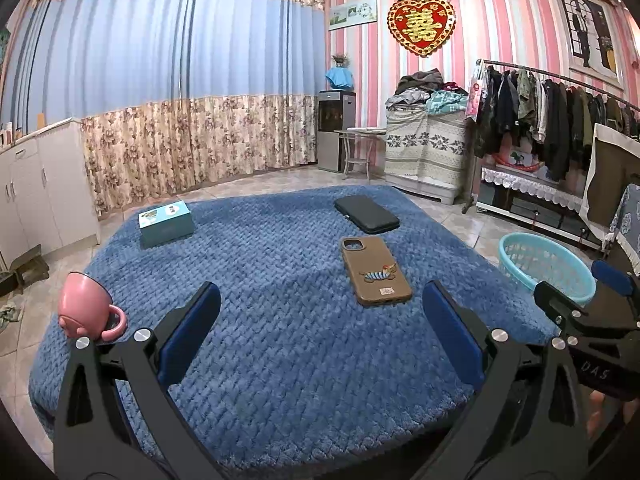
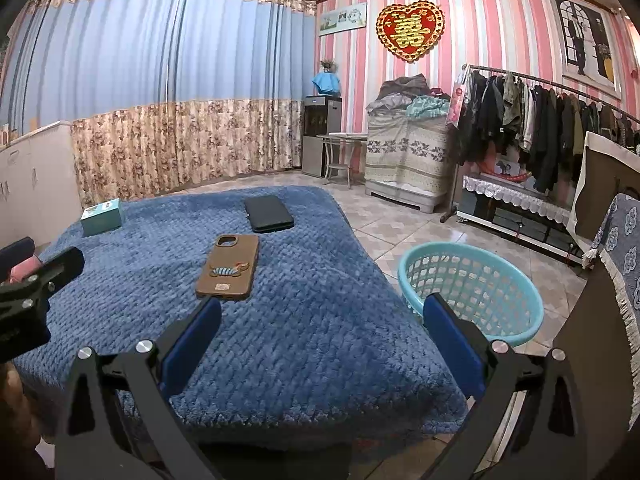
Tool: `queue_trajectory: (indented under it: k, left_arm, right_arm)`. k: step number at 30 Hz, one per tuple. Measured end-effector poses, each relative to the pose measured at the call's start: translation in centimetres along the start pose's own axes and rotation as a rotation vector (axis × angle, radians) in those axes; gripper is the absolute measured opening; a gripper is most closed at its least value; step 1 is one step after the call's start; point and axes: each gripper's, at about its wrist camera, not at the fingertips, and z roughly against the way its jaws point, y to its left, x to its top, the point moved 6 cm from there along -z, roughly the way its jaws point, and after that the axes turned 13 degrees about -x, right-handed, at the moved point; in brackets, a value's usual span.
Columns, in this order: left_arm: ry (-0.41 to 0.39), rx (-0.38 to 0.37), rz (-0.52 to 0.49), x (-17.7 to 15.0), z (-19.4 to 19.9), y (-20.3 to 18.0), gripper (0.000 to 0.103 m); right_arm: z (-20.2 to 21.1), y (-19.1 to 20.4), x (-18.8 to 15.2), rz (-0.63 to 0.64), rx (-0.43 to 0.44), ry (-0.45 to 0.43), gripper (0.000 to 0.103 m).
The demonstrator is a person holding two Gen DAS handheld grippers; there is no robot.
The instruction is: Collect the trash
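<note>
Left gripper [image 1: 320, 332]: nearest my lens, its blue-padded fingers stood wide apart over the near edge of the blue quilted blanket [image 1: 280, 360], holding nothing.
Pink ceramic cup [image 1: 86, 308]: it lay tipped over at the blanket's left edge, just beside my left finger; I judged a careless sweep could knock it to the tiled floor [image 1: 460, 220].
Teal cardboard box [image 1: 166, 224]: it sat at the far left of the blanket, well apart from both grippers; the likeliest trash, I thought, though I could not tell whether it was empty.
Brown phone case with a striped charm [image 1: 376, 272]: it lay flat mid-blanket, nearest my reach; my worry was grabbing it by mistake, since it did not look like trash.
Black flat case [image 1: 367, 214]: beyond the brown one, same risk.
Right gripper [image 2: 320, 336]: also spread open and empty, between the blanket's right edge and the basket.
Light blue plastic basket [image 2: 516, 322]: it stood on the floor just beside the blanket, seemingly empty; a release too early could drop things on the tiles.
</note>
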Motion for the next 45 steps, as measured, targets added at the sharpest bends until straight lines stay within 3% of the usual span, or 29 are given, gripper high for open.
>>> queue_trajectory:
  k: [45]
  left_arm:
    - [-0.009,0.003,-0.017,0.02,0.03,-0.35,0.098]
  right_arm:
    - [-0.12,-0.52,-0.04,-0.014,0.005,-0.01,0.099]
